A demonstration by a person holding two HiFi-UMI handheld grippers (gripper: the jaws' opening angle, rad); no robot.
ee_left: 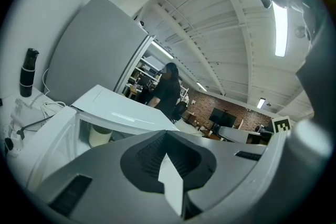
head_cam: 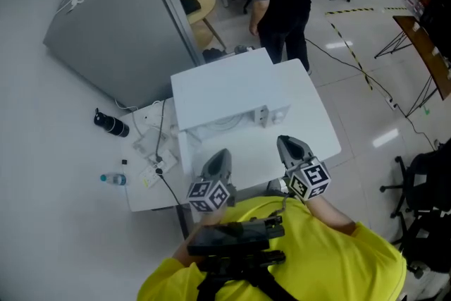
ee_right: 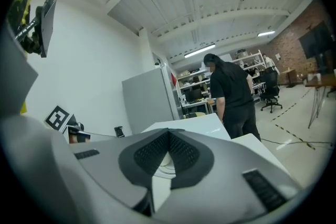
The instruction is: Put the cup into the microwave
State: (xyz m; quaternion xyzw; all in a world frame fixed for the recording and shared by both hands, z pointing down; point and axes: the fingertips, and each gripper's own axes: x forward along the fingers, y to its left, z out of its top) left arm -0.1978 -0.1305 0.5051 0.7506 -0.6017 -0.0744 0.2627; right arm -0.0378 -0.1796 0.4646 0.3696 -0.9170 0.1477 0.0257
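Left tongs (head_cam: 220, 153), right tongs (head_cam: 287, 143) both clenched, empty. Cup (ee_left: 100, 135) seems inside microwave (head_cam: 232, 88). We flag risk: hard door push jolts cup over.

A white table (head_cam: 318, 129) carries a white microwave (head_cam: 224, 87), which stands on its far left part. The top is bare to the right of it. A lower white side surface (head_cam: 141, 197) sits against the table's left edge, with loose cables (head_cam: 156, 125) and a power strip (head_cam: 152, 171) lying on it.
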